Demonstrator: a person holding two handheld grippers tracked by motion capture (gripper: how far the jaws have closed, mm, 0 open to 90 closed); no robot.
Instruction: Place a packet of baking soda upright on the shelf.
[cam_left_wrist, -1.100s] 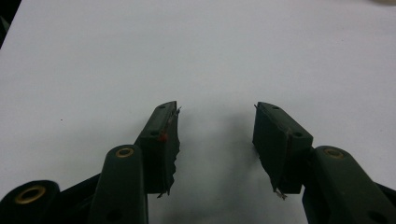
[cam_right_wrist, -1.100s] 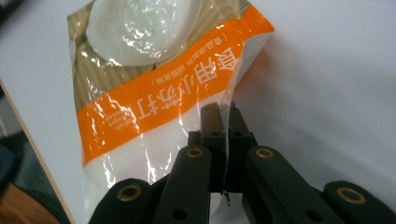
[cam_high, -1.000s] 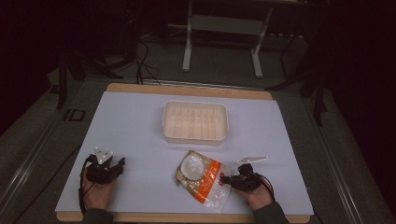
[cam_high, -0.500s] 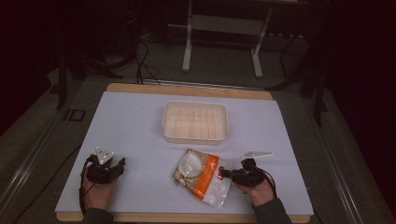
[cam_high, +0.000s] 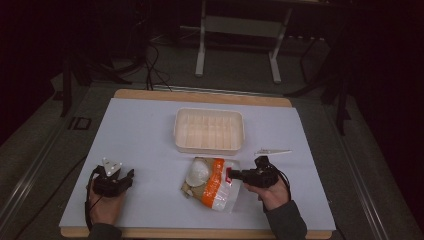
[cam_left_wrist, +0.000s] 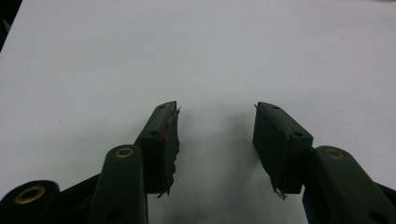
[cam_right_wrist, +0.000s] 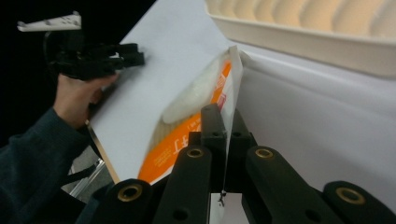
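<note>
Item 1: bag (cam_high: 212, 184), orange and clear, lying on the white table (cam_high: 140, 140) just in front of the tray (cam_high: 209, 130), its right edge lifting.
Item 2: right gripper (cam_high: 234, 174), clamping the bag's edge (cam_right_wrist: 231, 102) between both jaws.
Item 3: left gripper (cam_high: 125, 176), jaws standing apart over bare table, gripping nothing.
Item 4: torn strip (cam_high: 272, 151), lying right of the tray.

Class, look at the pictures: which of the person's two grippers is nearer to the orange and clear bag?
The right. The right gripper is clamped on the edge of the bag, while the left gripper rests open on the white table, well apart from it.
</note>
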